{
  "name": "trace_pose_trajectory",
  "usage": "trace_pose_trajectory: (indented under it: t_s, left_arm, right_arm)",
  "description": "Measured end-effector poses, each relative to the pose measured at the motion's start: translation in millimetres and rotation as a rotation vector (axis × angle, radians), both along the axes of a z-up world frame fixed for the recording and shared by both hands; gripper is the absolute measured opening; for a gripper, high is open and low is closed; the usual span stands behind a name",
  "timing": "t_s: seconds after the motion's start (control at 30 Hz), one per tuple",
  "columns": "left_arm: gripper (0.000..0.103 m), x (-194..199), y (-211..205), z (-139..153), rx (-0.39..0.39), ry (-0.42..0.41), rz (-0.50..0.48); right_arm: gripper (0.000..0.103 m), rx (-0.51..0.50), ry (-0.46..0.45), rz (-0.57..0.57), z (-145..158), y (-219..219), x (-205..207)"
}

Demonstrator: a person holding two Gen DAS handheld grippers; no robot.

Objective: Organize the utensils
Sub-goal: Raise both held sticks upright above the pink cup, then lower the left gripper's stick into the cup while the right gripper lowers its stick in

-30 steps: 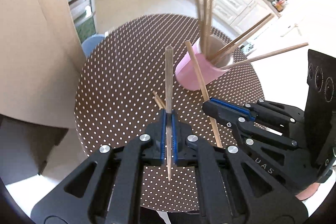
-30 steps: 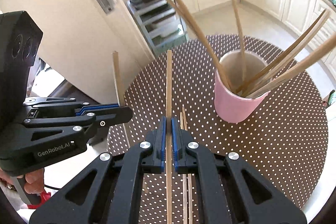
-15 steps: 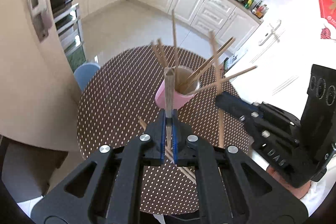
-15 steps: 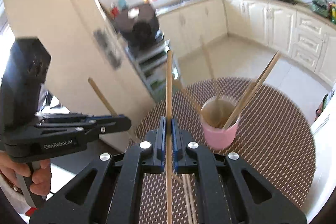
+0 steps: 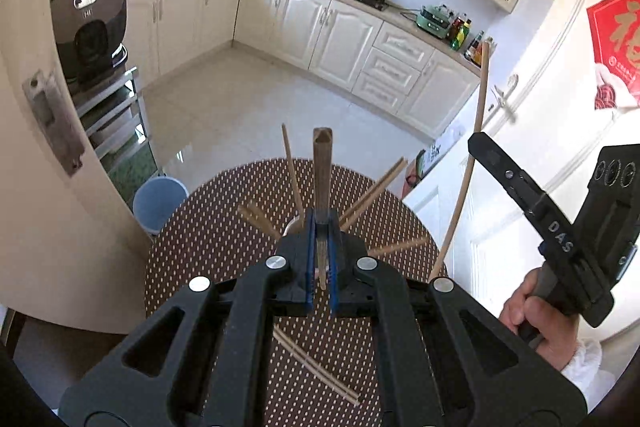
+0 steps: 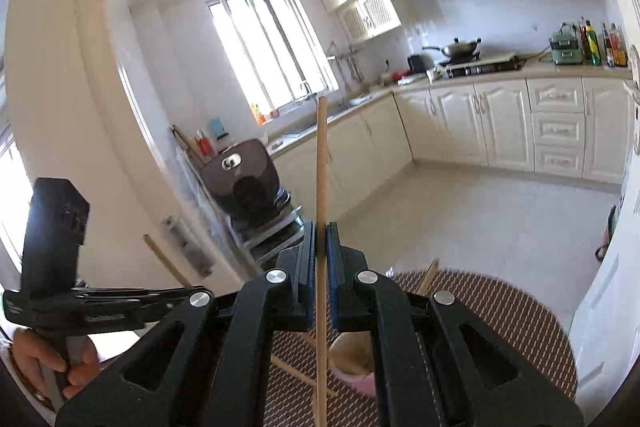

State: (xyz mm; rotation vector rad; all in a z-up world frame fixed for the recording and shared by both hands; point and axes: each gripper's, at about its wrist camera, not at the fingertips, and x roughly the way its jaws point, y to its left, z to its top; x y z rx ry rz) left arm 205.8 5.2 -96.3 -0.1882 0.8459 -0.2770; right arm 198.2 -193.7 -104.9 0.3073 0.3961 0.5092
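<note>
Chopsticks in both grippers: our left gripper is clamped on one chopstick near its thin end, and our right gripper is clamped on another around mid-length, both held above the dotted table. More sticks fan out of the pink cup below, and a loose pair lies flat on the table. We judge them light, stiff and smooth, likely to pivot or slip if pinched near an end, so we'd grip mid-shaft, squarely across the pads. The cup looks light too, so a sideways knock could tip it.
</note>
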Motion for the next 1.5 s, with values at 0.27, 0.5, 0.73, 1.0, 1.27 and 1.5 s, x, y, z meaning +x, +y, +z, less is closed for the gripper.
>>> trace_pose_trajectory:
  t_s: [0.27, 0.5, 0.73, 1.0, 1.27, 1.5]
  left_arm:
    - [0.005, 34.1, -13.5, -9.9, 0.025, 0.03, 0.038]
    - [0.005, 48.8, -22.4, -29.2, 0.051, 0.069, 0.051]
    - [0.005, 52.8, -28.4, -47.0, 0.06, 0.093, 0.057]
    - [0.005, 52.2, -31.3, -59.2, 0.065, 0.105, 0.068]
    - [0.006, 49.6, -34.5, -68.7, 0.066, 0.127, 0.068]
    - [0.006, 48.7, -32.8, -72.6, 0.051, 0.151, 0.072]
  right_arm:
    - [0.004, -0.024, -0.062, 0.046, -25.7, 1.7, 37.8]
    - [0.004, 0.006, -0.051, 0.117, -52.4, 5.2, 66.6]
    - [0.004, 0.026, -0.033, 0.174, -69.1, 9.9, 76.8]
    - [0.004, 0.035, -0.038, 0.207, -76.1, 10.6, 82.6]
    - [0.004, 0.028, -0.062, 0.256, -72.4, 12.8, 91.1]
    - [0.004, 0.065, -0.032, 0.285, -78.4, 7.6, 83.8]
